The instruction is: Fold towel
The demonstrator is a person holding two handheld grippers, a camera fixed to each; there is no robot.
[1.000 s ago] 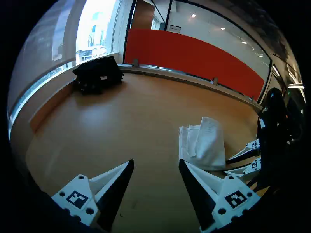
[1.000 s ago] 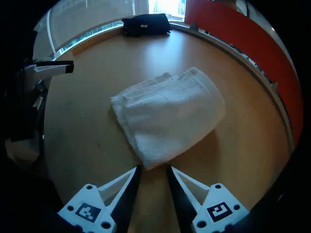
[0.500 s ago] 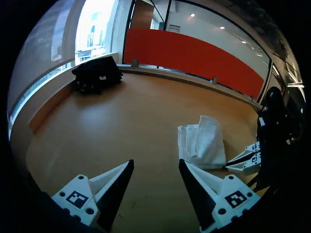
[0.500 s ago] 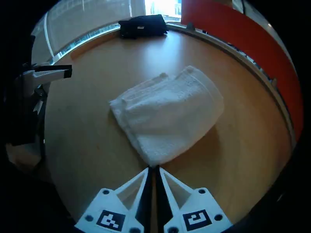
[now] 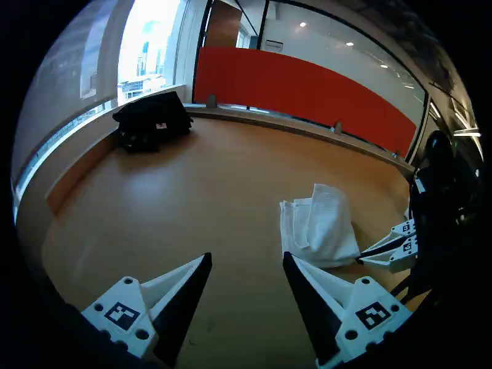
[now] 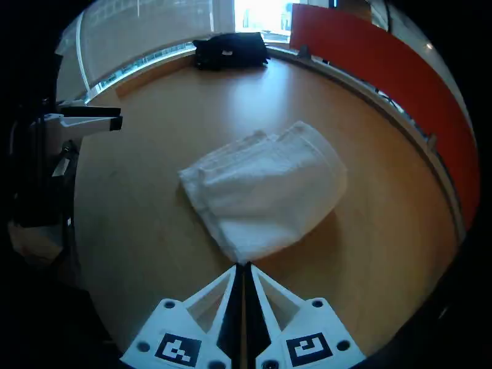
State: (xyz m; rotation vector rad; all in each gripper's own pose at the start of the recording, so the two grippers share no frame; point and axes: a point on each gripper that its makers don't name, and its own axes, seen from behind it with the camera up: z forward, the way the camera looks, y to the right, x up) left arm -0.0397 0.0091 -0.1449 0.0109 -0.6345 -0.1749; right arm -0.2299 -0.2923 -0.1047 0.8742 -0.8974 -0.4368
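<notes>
- Tabletop (image 5: 184, 197): wood, broad, lit from the far side. The right gripper view gives you its curved far edge end to end.
- Red panel (image 5: 295, 86): stands along that far edge. The left gripper view adds a glass wall and ceiling lights above it.
- Window (image 5: 144, 55): bright, at the far corner.
- Black bag (image 5: 150, 120): lies in that corner, beside the window.
- Towel (image 6: 264, 190): white, folded into a thick bundle, lying mid-table, well apart from the black bag. The right gripper view shows you its stacked edges at one end and a rounded fold at the other. The left gripper view shows one fold lying over a flatter layer.
- Left gripper (image 5: 246, 255): jaws spread wide with nothing between them, above bare wood, beside the towel.
- Right gripper (image 6: 243, 267): jaws drawn together, tips at the towel's near corner. You cannot tell whether they pinch any cloth.
</notes>
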